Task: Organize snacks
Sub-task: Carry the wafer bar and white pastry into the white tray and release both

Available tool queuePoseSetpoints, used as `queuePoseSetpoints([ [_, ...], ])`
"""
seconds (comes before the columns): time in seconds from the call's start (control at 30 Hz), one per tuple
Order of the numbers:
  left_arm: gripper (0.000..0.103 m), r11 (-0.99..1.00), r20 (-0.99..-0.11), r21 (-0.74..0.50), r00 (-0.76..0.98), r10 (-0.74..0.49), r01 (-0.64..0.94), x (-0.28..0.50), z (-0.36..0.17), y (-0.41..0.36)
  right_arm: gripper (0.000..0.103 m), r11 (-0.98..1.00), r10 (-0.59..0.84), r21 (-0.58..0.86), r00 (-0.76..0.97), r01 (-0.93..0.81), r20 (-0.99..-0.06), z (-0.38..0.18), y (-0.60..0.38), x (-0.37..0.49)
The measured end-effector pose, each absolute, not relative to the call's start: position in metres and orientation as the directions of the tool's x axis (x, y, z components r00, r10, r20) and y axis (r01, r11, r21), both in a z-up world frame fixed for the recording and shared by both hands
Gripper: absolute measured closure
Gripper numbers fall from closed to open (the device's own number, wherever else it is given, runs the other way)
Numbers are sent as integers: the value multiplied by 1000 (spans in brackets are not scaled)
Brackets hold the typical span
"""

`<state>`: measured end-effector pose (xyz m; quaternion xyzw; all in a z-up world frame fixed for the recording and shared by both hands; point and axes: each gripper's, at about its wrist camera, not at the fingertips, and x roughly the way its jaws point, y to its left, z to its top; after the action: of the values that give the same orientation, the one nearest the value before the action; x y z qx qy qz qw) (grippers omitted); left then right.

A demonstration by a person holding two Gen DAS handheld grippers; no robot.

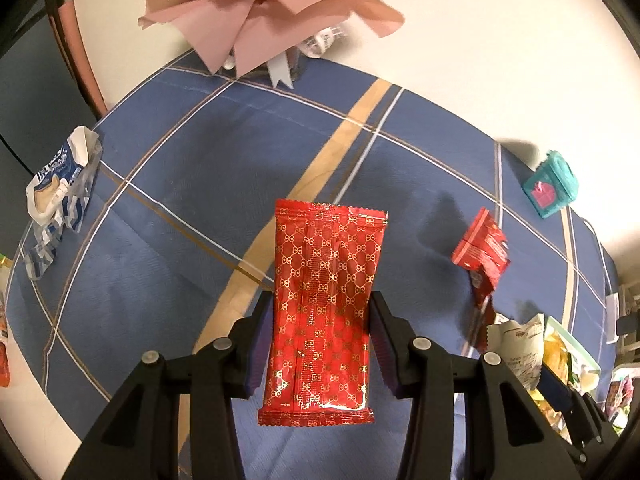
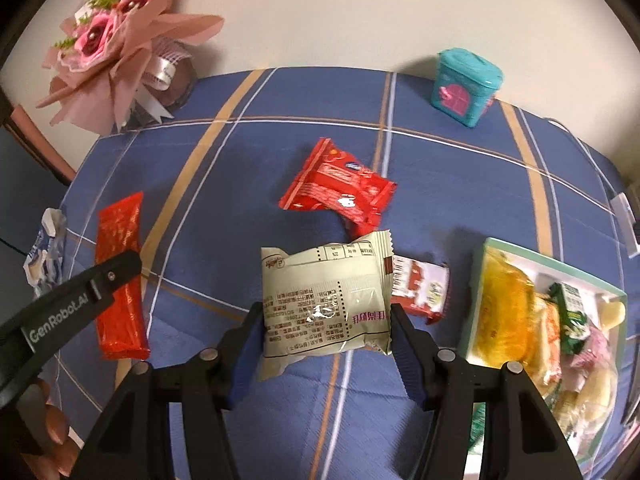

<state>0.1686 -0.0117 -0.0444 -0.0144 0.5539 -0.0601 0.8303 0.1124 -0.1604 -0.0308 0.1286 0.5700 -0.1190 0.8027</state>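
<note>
Snacks sit in both of your grippers at once. Your left gripper (image 1: 322, 320) is pinching a long red packet (image 1: 322, 312) across its width, the packet standing up between the pads and clear of the blue checked cloth (image 1: 180, 200). Your right gripper (image 2: 326, 332) is clamped on a pale cream packet (image 2: 324, 300) printed with small text, also lifted off the cloth, its sides squeezed in by the blue pads.

Just beyond the right gripper's tips lies a small red-and-white packet (image 2: 420, 288), and further out a crumpled red bag (image 2: 340, 184). To its right, close by, stands the tray (image 2: 476, 304), already holding yellow, green and pink snacks. Well beyond that a teal tin (image 2: 466, 86) sits at the far edge, and off to the far left leans a pink paper bouquet (image 2: 116, 48). A torn blue-and-white wrapper (image 1: 60, 196) lies out to the left of your left gripper.

You appear to be in the carrying step: both packets are picked up, neither yet put away. Next, I judge, you swing the right packet over the tray, find a bare patch among what is already there, and let go low so it does not slide off. The left packet has farther to travel; keep it level, since the grip is only on its lower half.
</note>
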Motion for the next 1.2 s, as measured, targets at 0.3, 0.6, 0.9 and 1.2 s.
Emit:
queuePoseSetpoints([
  [0.3,55,979,-906,-87,394,-155,186,150,-23,-57,40,896,-94,52,303,441,-948,-15,-209,88],
  [0.6,55,935,-891,-137,372,-260,326,123,-3,-117,40,821,-149,50,298,569,-943,6,-275,56],
  [0.9,55,870,-877,-164,336,-345,466,82,14,-174,40,734,-204,79,330,674,-922,38,-332,4],
  [1.2,55,804,-898,-156,256,-358,574,35,1,-217,40,691,-209,87,314,718,-926,40,-354,-41],
])
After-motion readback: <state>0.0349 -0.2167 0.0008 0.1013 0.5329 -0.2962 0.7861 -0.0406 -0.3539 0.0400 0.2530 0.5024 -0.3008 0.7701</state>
